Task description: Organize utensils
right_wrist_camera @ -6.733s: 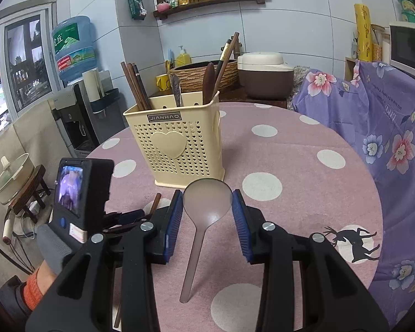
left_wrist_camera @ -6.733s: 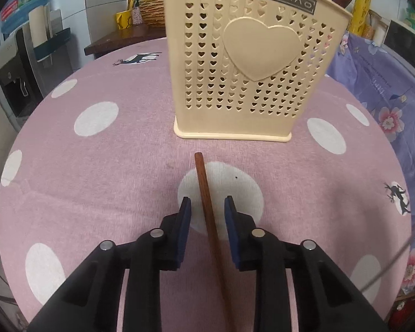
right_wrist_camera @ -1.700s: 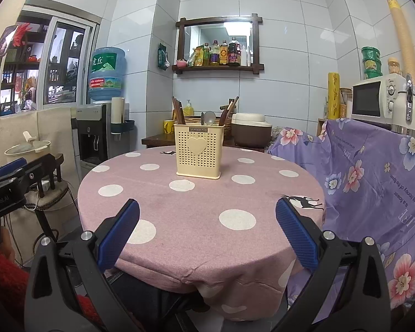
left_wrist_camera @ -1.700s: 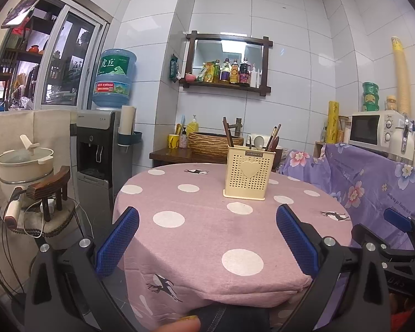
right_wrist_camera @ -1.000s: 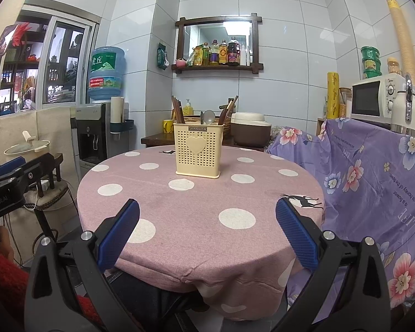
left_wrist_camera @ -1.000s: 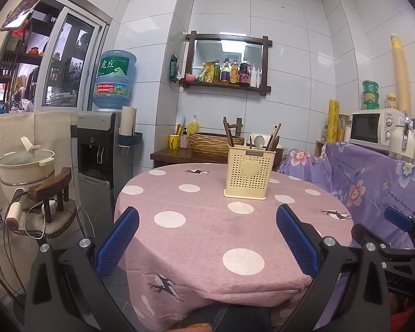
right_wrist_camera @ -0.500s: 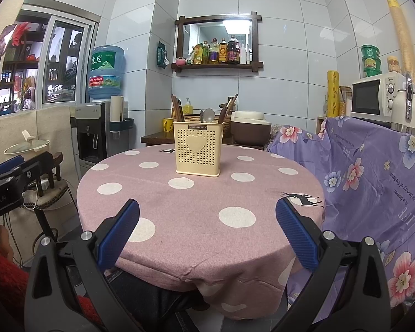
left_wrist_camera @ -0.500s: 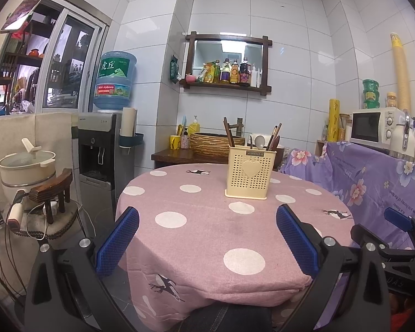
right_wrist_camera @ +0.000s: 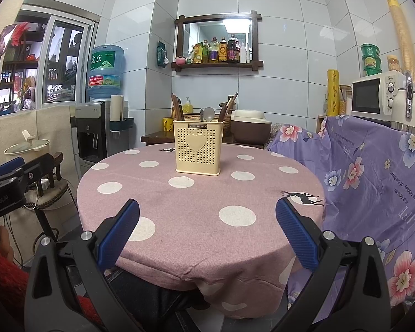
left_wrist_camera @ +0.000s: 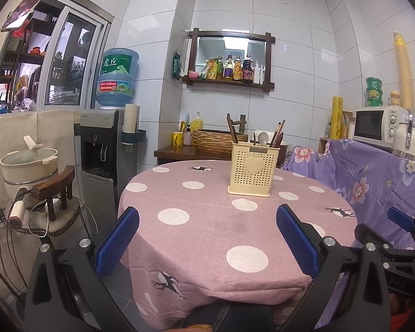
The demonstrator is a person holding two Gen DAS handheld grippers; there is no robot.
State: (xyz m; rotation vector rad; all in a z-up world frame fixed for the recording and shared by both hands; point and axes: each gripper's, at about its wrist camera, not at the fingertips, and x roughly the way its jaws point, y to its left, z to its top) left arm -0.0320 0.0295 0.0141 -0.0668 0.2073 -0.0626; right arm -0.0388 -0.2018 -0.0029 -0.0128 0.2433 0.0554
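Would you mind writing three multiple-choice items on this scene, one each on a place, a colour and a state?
1. Where does the utensil holder stand?
A. on the round table
B. on the microwave
C. on the wall shelf

2. What colour are the dots on the tablecloth?
A. black
B. white
C. green

3. How are the left gripper and right gripper set?
A. both shut on spoons
B. one open, one shut
C. both open, holding nothing

Answers: 1 A, the holder's base rests on the cloth; 2 B, white dots on pink; 3 C, each view shows blue pads wide apart with nothing between them.
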